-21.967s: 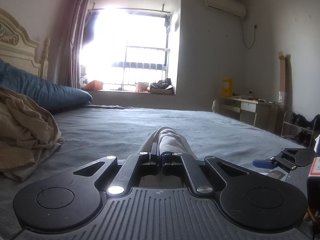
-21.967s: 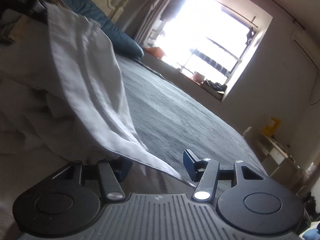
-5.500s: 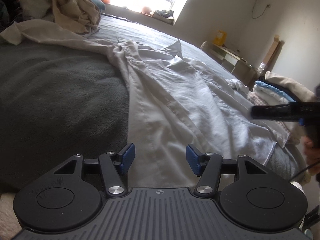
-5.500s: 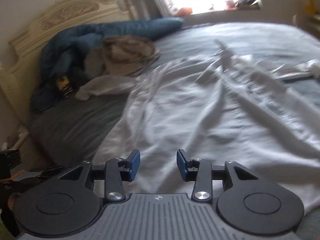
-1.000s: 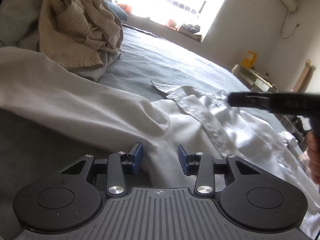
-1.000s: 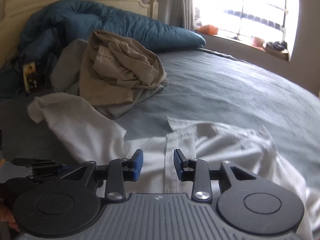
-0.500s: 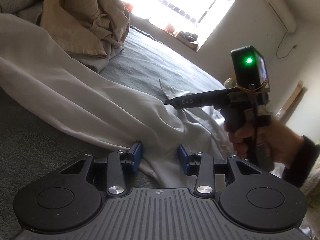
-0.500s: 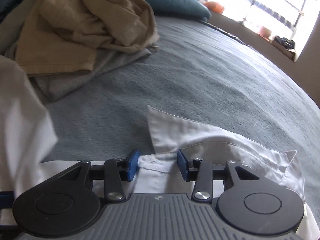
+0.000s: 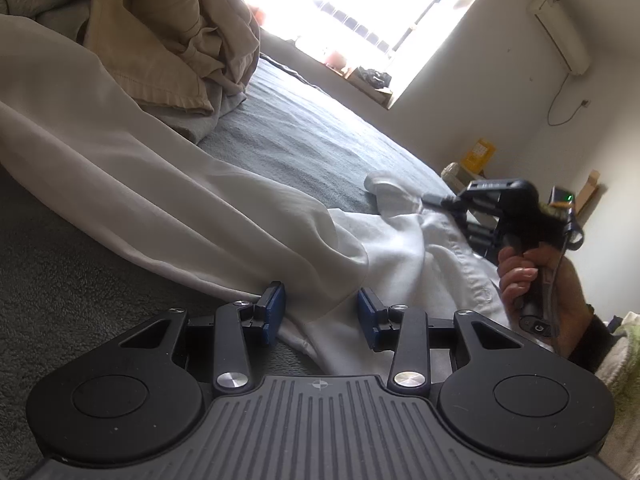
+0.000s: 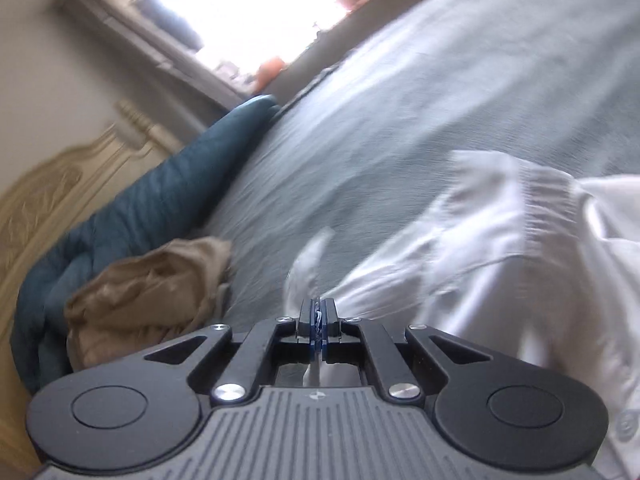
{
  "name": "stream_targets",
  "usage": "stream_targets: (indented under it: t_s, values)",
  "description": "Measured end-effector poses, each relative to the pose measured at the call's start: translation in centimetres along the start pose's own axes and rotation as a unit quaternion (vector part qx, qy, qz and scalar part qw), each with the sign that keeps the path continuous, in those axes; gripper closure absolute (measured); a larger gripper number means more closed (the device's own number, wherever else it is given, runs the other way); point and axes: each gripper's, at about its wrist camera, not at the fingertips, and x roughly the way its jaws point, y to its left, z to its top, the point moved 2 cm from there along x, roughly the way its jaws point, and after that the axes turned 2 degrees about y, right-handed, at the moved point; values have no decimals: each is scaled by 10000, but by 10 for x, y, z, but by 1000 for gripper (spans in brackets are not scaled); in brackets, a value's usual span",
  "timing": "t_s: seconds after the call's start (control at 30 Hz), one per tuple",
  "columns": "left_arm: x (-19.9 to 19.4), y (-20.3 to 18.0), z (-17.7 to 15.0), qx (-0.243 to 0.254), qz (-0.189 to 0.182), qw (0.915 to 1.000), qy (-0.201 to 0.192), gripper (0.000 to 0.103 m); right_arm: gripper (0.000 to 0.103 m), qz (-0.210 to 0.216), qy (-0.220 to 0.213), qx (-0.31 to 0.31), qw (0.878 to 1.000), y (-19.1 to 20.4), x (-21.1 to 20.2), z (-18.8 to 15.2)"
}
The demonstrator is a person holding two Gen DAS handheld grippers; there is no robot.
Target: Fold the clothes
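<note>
From the left wrist view, the left gripper [image 9: 320, 316] has white shirt [image 9: 280, 216] fabric lying in the gap between its parted pads, blocking the straight path at 12 o'clock. At 10 to 11 o'clock a heap of beige clothes [image 9: 172, 36] stands high. At 2 o'clock the right gripper [image 9: 430, 199] and the hand [image 9: 532, 280] around its handle bar the way. Bare grey bed cover [image 9: 320, 136] at 12 to 1 o'clock, beyond the shirt, lies open. In the right wrist view, a blue quilt [image 10: 160, 204] lines 9 to 11 o'clock; open cover stretches from 12 to 2.
</note>
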Motion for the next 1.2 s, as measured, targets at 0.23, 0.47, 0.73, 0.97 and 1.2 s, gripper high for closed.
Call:
stream_targets:
  t_s: [0.23, 0.47, 0.73, 0.97, 1.2]
  values:
    - [2, 0, 4, -44, -41, 10000, -1, 64, 100, -397, -226, 410, 9981, -33, -1, 4]
    - [8, 5, 7, -125, -107, 9999, -6, 63, 94, -1629, -1057, -1167, 9740, 20, -30, -4]
    - [6, 7, 4, -233, -200, 9995, -27, 63, 59, -1630, 76, -3083, 9372, 114, 18, -22]
    - [6, 8, 2, -257, -240, 9994, -38, 63, 45, -2695, 837, -4296, 8578, 140, 96, -46]
    - [5, 7, 3, -254, -246, 9994, -38, 63, 96, -3303, 337, -4161, 8465, 125, 104, -39]
